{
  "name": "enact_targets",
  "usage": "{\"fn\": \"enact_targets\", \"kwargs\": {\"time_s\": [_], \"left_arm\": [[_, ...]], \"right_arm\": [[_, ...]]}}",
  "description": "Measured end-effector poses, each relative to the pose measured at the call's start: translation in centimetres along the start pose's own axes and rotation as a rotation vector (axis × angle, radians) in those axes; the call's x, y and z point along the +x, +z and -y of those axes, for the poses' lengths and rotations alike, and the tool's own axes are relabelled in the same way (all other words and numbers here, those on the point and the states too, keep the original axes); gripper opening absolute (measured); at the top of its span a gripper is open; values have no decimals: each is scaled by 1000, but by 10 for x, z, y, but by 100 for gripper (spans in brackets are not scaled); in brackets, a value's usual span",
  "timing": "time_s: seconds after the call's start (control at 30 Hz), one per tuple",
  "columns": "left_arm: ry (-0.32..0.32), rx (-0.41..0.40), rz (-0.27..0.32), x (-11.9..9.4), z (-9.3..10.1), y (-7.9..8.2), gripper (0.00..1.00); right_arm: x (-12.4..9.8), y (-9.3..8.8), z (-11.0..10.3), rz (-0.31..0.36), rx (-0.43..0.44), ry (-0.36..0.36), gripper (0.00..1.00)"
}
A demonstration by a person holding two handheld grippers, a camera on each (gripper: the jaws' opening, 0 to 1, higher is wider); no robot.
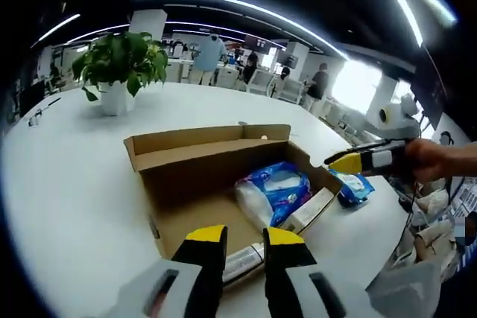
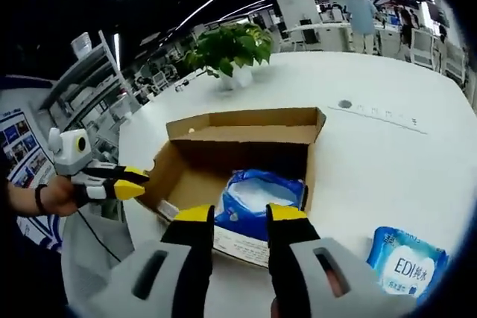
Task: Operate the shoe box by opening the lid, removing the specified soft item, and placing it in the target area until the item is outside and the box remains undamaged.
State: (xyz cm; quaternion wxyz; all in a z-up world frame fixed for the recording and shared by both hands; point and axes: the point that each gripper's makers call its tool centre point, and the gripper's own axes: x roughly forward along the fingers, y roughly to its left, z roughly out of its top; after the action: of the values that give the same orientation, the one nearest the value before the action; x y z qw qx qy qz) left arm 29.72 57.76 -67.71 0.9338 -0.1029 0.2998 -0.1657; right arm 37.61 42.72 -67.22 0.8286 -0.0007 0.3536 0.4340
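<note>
The jaws of the left gripper (image 1: 244, 242) stand parted with nothing between them, their yellow tips hanging over the near wall of the shoe box (image 1: 195, 176). The jaws of the right gripper (image 2: 241, 218) are likewise apart and empty, poised above the opposite edge of the same box (image 2: 195, 175).

The shoe box sits open on the white desk (image 1: 74, 184), its lid folded back and standing upright along the far side. Inside lies a blue soft pack (image 1: 274, 191) with a white plastic window, resting against the box's right wall in the left gripper view; in the right gripper view the same pack (image 2: 257, 197) lies near the box's front edge, just beyond the jaws. A white strip with printed text (image 1: 242, 262) lies along the inner wall beside the pack.

Outside the box, on the desk just beside its right corner, rests a blue wipes packet (image 1: 352, 186); in the right gripper view this packet (image 2: 406, 261) lies to the right of the box, printed "EDI".

Beyond the box's lid stands a potted plant (image 1: 123, 65) in a white pot. People stand well behind the box in the office background.
</note>
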Motion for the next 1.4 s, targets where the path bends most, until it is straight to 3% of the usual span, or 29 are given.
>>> {"fn": "enact_targets", "kwargs": {"time_s": [0.47, 0.63, 0.97, 1.1, 1.4], "left_arm": [[23, -69, 41, -14, -9, -3, 19], [15, -81, 28, -16, -9, -8, 22], [11, -56, 26, -18, -12, -9, 25], [4, -51, 17, -16, -13, -11, 25], [-9, -30, 18, -12, -10, -7, 25]], "right_arm": [[40, 8, 6, -190, -341, 43, 38], [51, -3, 14, -299, -441, 40, 40], [70, -14, 13, -405, -546, 93, 53], [79, -20, 16, -453, -598, 98, 53], [100, -31, 11, -533, -633, 168, 59]]}}
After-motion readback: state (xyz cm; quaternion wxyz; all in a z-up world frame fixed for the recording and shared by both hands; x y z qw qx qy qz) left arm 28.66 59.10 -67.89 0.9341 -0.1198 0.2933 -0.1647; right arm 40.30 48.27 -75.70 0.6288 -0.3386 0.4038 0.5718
